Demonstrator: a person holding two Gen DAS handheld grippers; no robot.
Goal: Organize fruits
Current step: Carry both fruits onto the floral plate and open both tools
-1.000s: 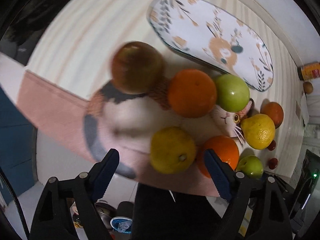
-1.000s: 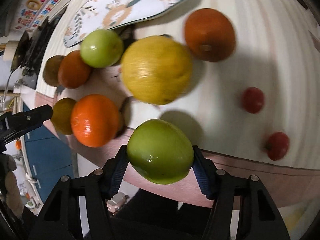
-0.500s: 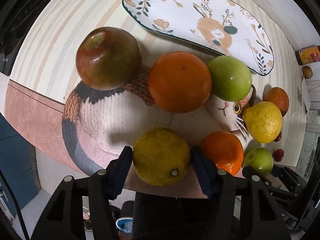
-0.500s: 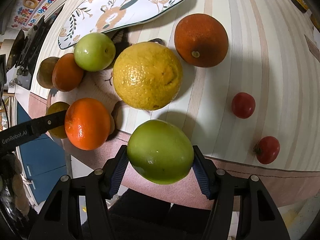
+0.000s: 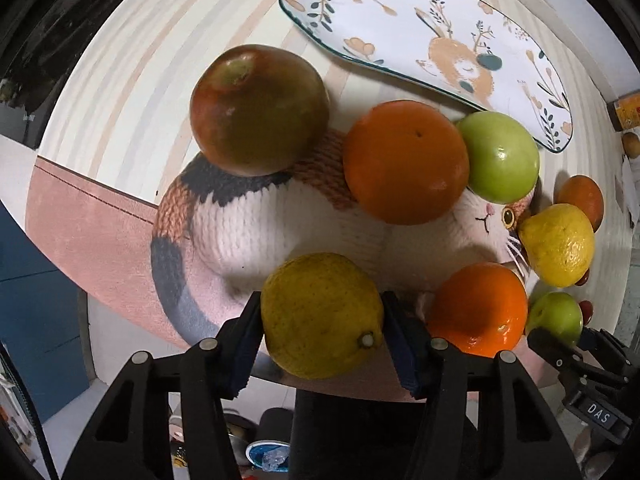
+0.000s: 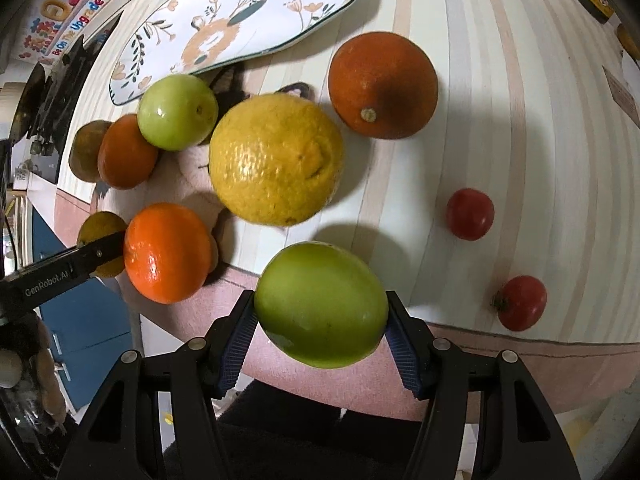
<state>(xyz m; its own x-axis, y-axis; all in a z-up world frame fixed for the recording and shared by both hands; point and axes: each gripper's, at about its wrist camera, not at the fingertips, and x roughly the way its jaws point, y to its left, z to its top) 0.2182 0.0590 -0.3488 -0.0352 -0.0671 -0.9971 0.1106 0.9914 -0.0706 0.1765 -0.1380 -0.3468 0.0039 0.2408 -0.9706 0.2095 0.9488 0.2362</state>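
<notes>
At the near left edge of the counter (image 5: 120,92), the left gripper (image 5: 320,316) pinches a lemon (image 5: 322,316) beside an orange (image 5: 480,308); round skin could slip, or bump that neighbour. Further right, the right gripper (image 6: 320,320), level and pointing far, clamps a green apple (image 6: 322,304) which could roll free onto the cherry tomatoes (image 6: 470,214).

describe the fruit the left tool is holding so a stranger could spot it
Start at the long floral plate, then come down across the knitted cat mat to its near edge. There the left tool clamps a dull yellow lemon. It is duller than the brighter lemon and sits beside an orange.
</notes>
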